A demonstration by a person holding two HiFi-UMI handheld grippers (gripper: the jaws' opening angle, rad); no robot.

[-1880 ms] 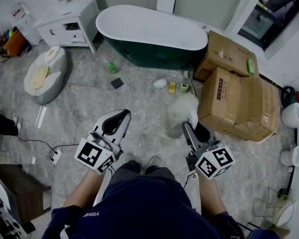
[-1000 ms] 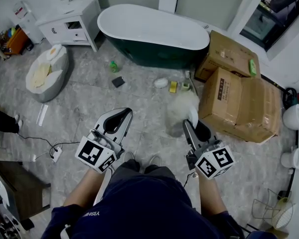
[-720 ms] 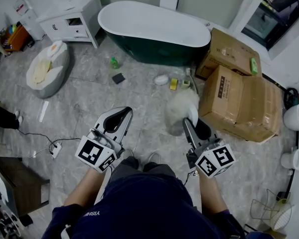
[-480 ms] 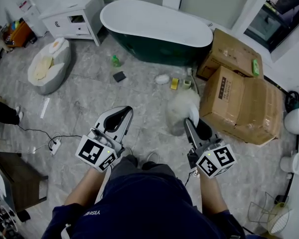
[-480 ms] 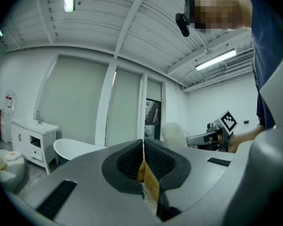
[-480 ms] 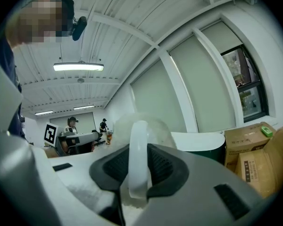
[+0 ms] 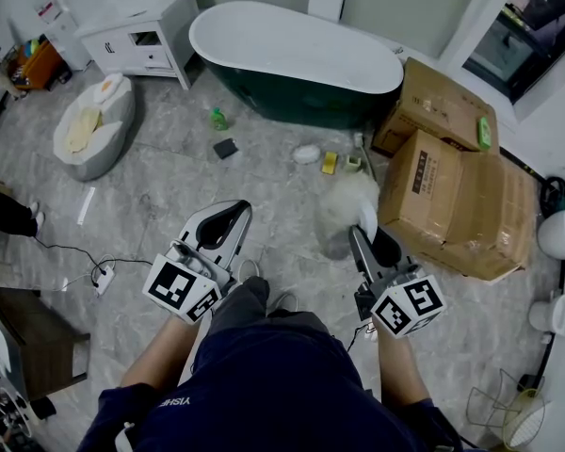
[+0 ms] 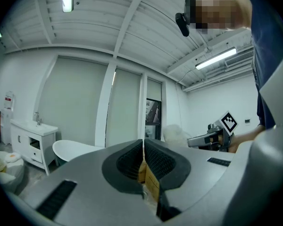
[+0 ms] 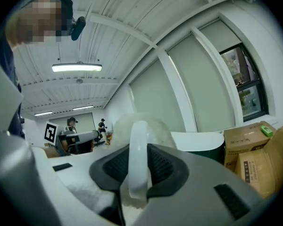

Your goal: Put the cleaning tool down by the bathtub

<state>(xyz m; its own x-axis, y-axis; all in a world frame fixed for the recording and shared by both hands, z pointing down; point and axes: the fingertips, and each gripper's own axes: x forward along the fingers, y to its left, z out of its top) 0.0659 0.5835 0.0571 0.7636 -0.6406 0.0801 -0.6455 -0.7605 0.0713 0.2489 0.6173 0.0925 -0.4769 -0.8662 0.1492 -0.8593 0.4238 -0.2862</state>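
right hand-held gripper: pinching the cleaning tool by its white handle;
tool axis: fluffy head points far, toward the bathtub;
bathtub: well apart, far-left of the tool;
left hand-held gripper: pressed together, empty
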